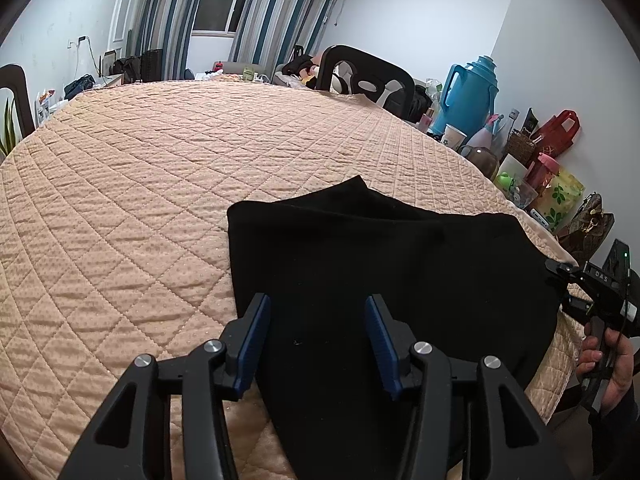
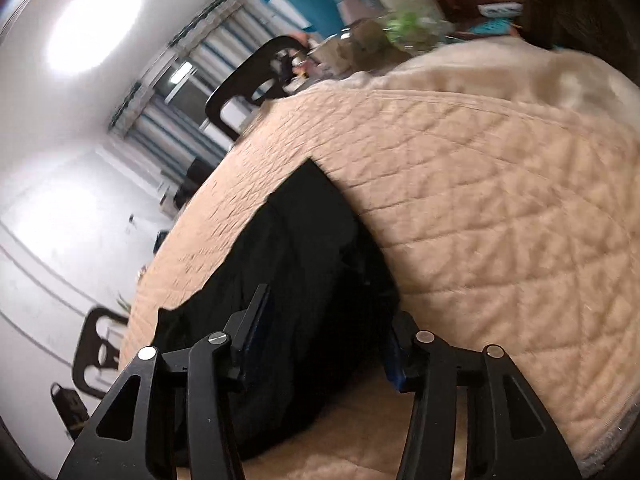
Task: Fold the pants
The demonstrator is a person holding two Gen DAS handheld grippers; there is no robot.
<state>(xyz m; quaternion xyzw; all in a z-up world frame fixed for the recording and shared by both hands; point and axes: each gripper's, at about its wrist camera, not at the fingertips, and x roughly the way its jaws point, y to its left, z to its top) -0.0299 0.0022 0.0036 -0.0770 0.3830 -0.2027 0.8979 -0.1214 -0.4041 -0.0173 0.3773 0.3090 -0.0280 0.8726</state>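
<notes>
Black pants [image 1: 384,264] lie folded on the quilted peach table cover [image 1: 140,184], near the front right of the table. My left gripper [image 1: 318,344] is open and empty, just above the near part of the pants. My right gripper [image 1: 560,284] shows at the pants' right edge in the left wrist view, held by a hand. In the right wrist view, which is tilted and blurred, the right gripper [image 2: 326,336] is open over the black pants [image 2: 288,264], with nothing between its fingers.
A dark chair [image 1: 368,76] stands at the table's far side, another [image 1: 16,96] at the left. A blue thermos jug [image 1: 468,96], cups, bottles and bags [image 1: 556,132] crowd the right side along the wall. Curtains and a window are behind.
</notes>
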